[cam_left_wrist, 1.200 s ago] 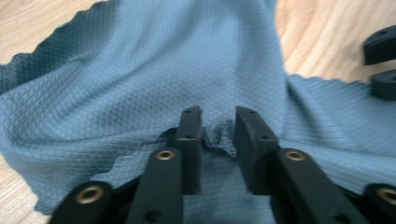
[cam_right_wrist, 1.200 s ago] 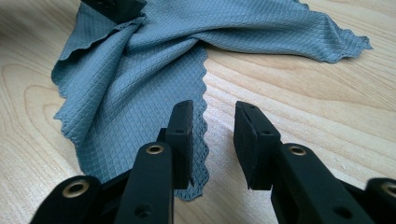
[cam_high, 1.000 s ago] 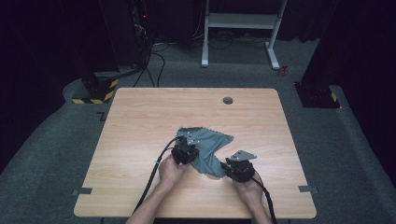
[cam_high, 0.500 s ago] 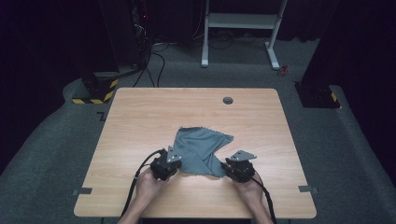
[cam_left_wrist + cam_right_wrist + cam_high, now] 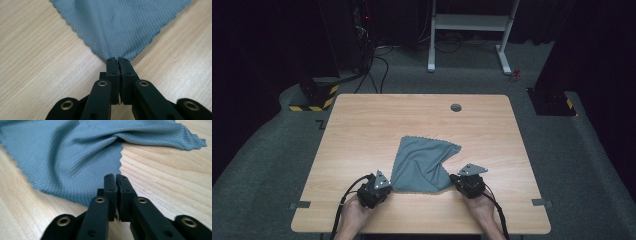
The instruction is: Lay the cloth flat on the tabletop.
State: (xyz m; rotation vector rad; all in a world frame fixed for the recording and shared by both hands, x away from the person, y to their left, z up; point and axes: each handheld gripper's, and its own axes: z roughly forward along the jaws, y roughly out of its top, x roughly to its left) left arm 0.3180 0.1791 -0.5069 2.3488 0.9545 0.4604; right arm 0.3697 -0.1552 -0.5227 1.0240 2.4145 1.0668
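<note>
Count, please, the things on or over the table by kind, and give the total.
Grey-blue cloth: 1
Black grippers, left gripper and right gripper: 2
Total: 3

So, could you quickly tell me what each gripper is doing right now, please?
Left gripper: closed on a corner of the grey cloth.
Right gripper: closed on the cloth's near edge.
</note>
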